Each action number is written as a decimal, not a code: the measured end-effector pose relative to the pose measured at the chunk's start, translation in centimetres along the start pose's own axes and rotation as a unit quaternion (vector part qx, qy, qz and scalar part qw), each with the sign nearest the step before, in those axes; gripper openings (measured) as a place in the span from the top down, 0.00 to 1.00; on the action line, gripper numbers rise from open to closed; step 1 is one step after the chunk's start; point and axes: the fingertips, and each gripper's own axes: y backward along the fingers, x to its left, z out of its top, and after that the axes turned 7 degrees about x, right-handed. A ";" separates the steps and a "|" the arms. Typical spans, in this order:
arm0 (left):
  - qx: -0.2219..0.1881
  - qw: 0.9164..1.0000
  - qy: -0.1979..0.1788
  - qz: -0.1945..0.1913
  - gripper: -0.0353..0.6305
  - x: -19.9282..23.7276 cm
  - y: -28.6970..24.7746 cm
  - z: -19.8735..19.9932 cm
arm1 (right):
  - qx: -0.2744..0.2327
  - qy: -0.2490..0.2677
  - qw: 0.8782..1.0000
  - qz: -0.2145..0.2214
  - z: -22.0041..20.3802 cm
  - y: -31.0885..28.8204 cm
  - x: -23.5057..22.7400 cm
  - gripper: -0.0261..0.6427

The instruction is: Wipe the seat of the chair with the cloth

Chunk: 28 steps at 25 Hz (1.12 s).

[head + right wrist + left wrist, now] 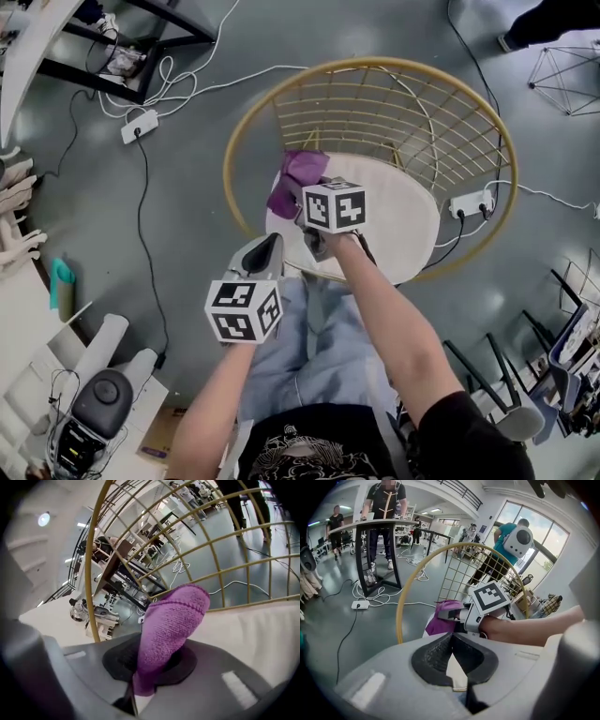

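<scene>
Cream seat (pixel 403 220), purple cloth (pixel 174 620) masking right claw (pixel 146 676)

Grey concrete floor (pixel 187 159): round gold wire-frame chair (pixel 375 67) stands on it, with a cream round seat cushion (pixel 408 220). Purple knit cloth (pixel 298 178) at the seat's left edge, contact unclear. White power strip (pixel 139 126) and white cables (pixel 202 84) upper left; second white power strip (pixel 471 203) visible through the chair's right side.

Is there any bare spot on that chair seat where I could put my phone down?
Yes: the right half of the seat is bare, bordered by the wire back and the purple cloth. Its left rear is crowded by that cloth and the right tool.
</scene>
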 end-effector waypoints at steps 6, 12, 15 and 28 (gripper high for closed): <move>0.011 1.000 -0.009 -0.011 0.95 -2.5 -1.1 -0.7 | -0.035 -0.043 0.998 -0.022 0.9 2.6 -3.8 0.88; 0.026 0.999 -0.023 -0.025 0.95 -4.2 -2.5 -0.7 | -0.062 -0.089 0.993 -0.050 0.8 5.0 -7.8 0.88; 0.032 0.998 -0.034 -0.030 0.95 -4.9 -3.1 -0.7 | -0.079 -0.113 0.988 -0.068 0.7 6.5 -9.7 0.88; 0.066 0.991 -0.101 -0.053 0.95 -8.9 -4.8 0.0 | -0.140 -0.207 0.960 -0.130 -2.4 14.1 -16.1 0.88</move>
